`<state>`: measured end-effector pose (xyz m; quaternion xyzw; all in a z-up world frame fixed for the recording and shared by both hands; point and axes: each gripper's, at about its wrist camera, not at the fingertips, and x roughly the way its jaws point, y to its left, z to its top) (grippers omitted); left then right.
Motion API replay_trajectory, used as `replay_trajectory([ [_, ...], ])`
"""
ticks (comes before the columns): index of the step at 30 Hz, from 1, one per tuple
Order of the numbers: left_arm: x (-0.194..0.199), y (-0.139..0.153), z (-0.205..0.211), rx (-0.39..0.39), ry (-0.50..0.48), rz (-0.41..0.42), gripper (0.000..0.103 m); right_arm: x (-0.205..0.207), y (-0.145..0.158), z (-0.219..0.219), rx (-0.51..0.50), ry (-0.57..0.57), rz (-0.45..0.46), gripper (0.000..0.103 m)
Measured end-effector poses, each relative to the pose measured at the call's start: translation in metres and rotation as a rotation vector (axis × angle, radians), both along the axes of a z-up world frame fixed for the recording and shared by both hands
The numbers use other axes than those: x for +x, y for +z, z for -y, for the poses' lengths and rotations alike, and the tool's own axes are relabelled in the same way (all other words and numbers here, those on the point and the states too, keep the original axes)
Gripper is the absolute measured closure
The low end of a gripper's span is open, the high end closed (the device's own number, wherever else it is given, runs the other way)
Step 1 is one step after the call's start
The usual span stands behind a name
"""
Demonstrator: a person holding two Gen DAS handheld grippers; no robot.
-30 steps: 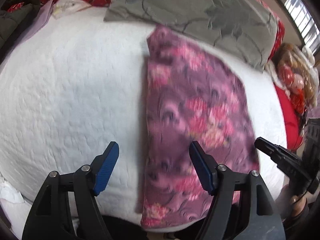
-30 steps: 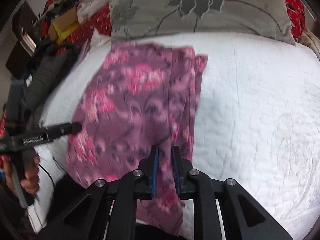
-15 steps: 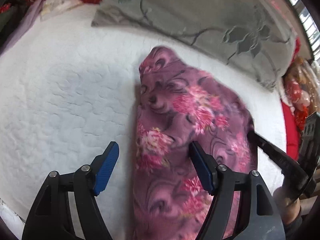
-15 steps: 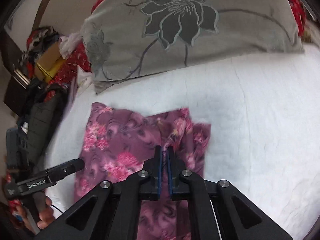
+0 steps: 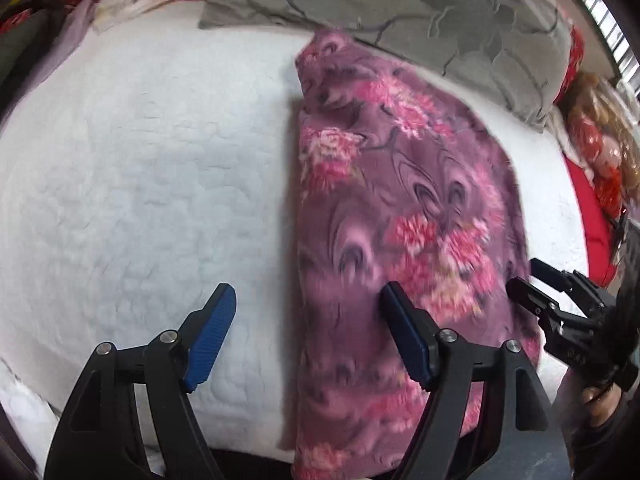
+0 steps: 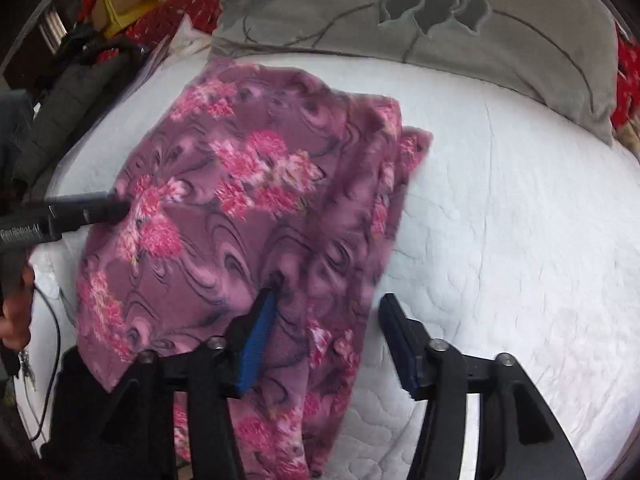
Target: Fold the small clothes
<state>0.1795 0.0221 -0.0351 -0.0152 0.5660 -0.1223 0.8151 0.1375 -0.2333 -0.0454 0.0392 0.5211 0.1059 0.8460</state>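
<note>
The right gripper (image 6: 324,320), clamped on the garment (image 6: 256,216) a moment ago, has spread its fingers and let go; the left gripper (image 5: 308,320) stays open. The garment lies doubled over on the bed (image 6: 500,208), just before the grey pillow (image 6: 420,12), so this fold looks done.

Fuzzy fleece floral garment (image 5: 408,216), quilted matt white bedspread (image 5: 140,184), ribbed blue pads (image 5: 212,336) on matt black plastic tongs

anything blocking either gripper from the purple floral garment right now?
Nothing visible. The purple floral fleece garment lies on the white quilted bedcover; the open right gripper and open left gripper both straddle its edges.
</note>
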Motion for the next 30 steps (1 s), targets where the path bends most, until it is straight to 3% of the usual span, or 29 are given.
replay_trajectory([
  [3,-0.023,0.009,-0.004,0.063,-0.031,0.039,0.028,-0.018,0.01,0.007,-0.03,-0.059,-0.021,0.038],
  [5,-0.038,0.012,-0.009,0.076,-0.034,0.057,0.028,-0.032,0.014,0.006,-0.1,-0.062,-0.022,0.033],
  [7,-0.053,0.012,-0.014,0.081,-0.026,0.062,0.028,-0.05,0.019,0.003,-0.175,-0.07,-0.018,0.022],
  [11,-0.073,0.006,-0.014,0.134,-0.029,0.066,0.028,-0.088,0.027,-0.004,-0.284,-0.113,0.0,0.014],
  [17,-0.11,0.001,-0.005,0.247,-0.063,0.135,0.028,-0.125,0.03,-0.009,-0.326,-0.145,0.053,0.01],
  [22,-0.126,0.003,-0.006,0.268,-0.033,0.17,0.028,-0.142,0.037,-0.014,-0.362,-0.155,0.134,0.01],
  [30,-0.154,0.016,0.003,0.288,-0.023,0.274,0.028,-0.159,0.055,-0.014,-0.285,-0.167,0.207,0.01],
])
